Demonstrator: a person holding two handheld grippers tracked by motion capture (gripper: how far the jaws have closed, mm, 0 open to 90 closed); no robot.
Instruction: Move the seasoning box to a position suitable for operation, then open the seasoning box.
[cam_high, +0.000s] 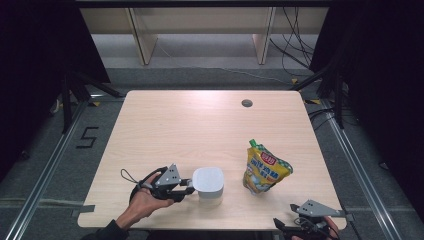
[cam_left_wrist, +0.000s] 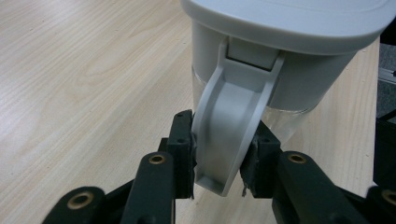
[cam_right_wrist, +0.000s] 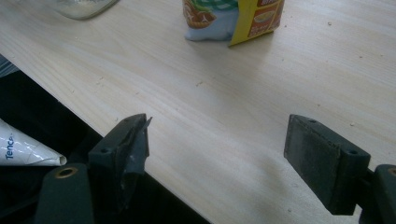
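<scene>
Gripping the curved grey plastic handle (cam_left_wrist: 229, 135) of the white-lidded clear plastic jug (cam_high: 208, 185), the left gripper (cam_high: 186, 187) comes in level from the left, probably so the jug can be lifted or tipped by its handle without crushing the body. Its fingers (cam_left_wrist: 183, 149) stand fairly narrow, pads pressed on both sides of the handle. The jug sits upright near the near edge of the pale wooden surface (cam_high: 200, 125), left of centre. The yellow and green spouted stand-up pouch (cam_high: 264, 169) stands to its right, apart from it. The right gripper (cam_right_wrist: 217, 154) waits at the near right edge, fingers (cam_right_wrist: 322, 161) wide apart and holding nothing, seemingly ready for the pouch.
</scene>
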